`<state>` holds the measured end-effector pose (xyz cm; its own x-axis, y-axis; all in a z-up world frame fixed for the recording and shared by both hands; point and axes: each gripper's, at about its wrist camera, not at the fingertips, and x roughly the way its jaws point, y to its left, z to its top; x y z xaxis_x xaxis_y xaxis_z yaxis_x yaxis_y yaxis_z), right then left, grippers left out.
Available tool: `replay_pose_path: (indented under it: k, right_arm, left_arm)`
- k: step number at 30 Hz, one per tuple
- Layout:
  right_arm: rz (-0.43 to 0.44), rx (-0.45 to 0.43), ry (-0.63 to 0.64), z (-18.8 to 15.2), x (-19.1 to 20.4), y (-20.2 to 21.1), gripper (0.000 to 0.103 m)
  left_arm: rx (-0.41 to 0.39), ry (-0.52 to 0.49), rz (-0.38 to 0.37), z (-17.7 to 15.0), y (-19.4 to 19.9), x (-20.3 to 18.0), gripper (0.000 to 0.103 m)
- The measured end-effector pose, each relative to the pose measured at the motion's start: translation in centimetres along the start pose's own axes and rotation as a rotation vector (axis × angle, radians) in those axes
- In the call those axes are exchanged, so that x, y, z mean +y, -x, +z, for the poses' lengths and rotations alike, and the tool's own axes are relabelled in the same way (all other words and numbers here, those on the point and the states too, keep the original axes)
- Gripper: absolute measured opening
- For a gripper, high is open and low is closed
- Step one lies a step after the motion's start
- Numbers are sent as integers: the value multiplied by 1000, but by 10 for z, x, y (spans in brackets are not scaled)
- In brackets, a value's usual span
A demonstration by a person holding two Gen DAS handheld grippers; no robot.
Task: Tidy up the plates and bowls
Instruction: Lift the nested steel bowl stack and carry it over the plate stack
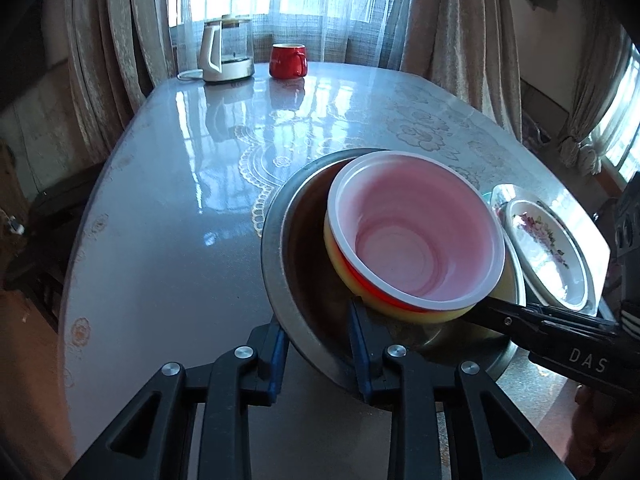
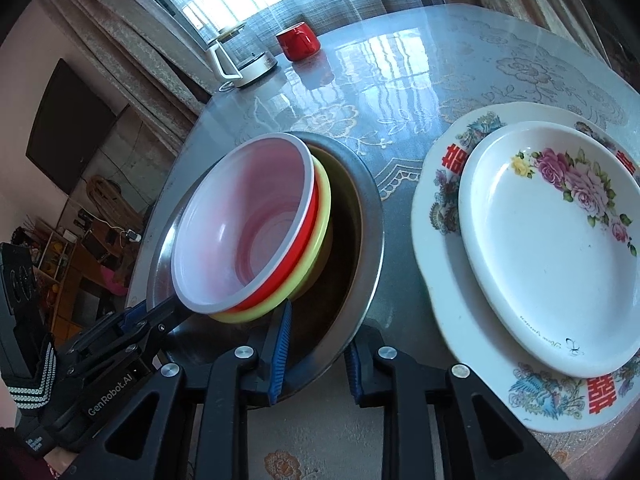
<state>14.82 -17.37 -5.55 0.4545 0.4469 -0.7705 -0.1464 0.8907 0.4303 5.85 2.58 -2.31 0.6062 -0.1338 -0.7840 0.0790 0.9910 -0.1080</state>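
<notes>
We find the left gripper (image 1: 318, 354) straddling the near rim of the large round steel basin (image 1: 280, 264), jaws partly apart, one finger inside, one outside. The right gripper (image 2: 316, 354) straddles the same rim likewise. Whether either actually pinches it, we cannot tell. The white-rimmed red plastic bowl (image 1: 416, 228) sits tilted in a yellow plastic bowl (image 2: 320, 216) inside the basin. Just beside, the small white rose-patterned plate (image 2: 556, 248) lies on the large white patterned platter (image 2: 436, 200). The glossy table (image 1: 168, 208) lies open beyond.

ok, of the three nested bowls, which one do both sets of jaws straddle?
The metal bowl, the outermost and largest; both straddle its near rim. The red bowl and yellow bowl sit tilted inside it.
</notes>
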Motion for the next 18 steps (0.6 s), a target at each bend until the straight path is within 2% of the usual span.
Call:
replay_pose_path:
  k: [18]
  right_arm:
    - [12,-67,8,0,-1,27,23]
  left_arm:
    - [-78,-21,20,13,19,-15,29]
